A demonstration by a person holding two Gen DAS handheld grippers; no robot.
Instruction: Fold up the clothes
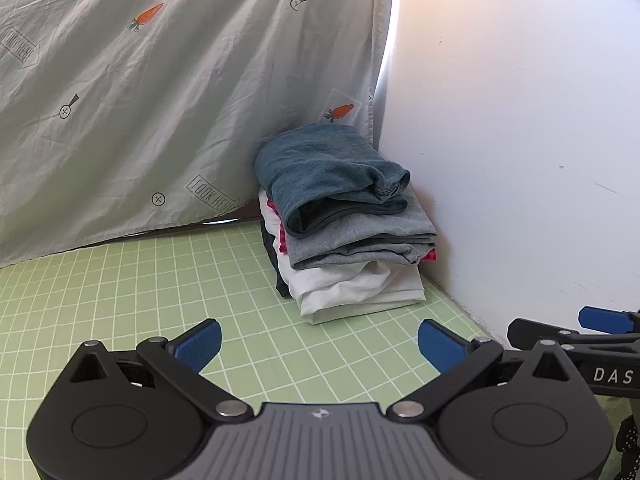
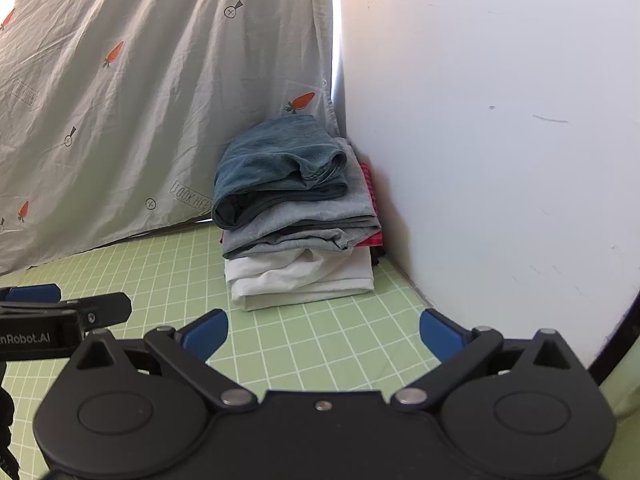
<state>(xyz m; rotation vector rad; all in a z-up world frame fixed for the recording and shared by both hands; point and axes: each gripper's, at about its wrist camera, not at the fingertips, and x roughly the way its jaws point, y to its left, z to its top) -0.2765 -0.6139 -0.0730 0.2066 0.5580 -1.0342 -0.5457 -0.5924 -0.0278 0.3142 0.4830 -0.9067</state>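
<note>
Several folded garments make one stack (image 1: 344, 232) in the far corner of the green grid mat (image 1: 160, 300), where the hanging printed sheet (image 1: 160, 100) meets the white wall (image 1: 520, 140). A teal piece (image 1: 320, 168) lies on top, loosely rolled, with its open fold facing the grippers. Under it sit a grey layer (image 1: 360, 236), a sliver of red (image 1: 430, 256), then white cloth (image 1: 352, 284) at the base, and something dark at the stack's left edge. The stack touches or nearly touches the wall on its right side and stands just in front of the sheet.

Both grippers point at the stack from the near side, and both are empty. The left gripper (image 1: 320, 344) has its blue pads spread wide with bare mat between them; the stack lies straight ahead and a little to its right. The right gripper (image 2: 324, 334) is likewise spread wide over bare mat, with the stack ahead and slightly to its left. The two sit side by side, each showing at the edge of the other's view, so the stack lies roughly between their lines of sight, about equally near to each.

No loose garment shows on the mat in either view. Judging from that, the stack looks finished, or the next piece lies out of sight. The teal top's bulge looks likeliest to slump if nudged.
</note>
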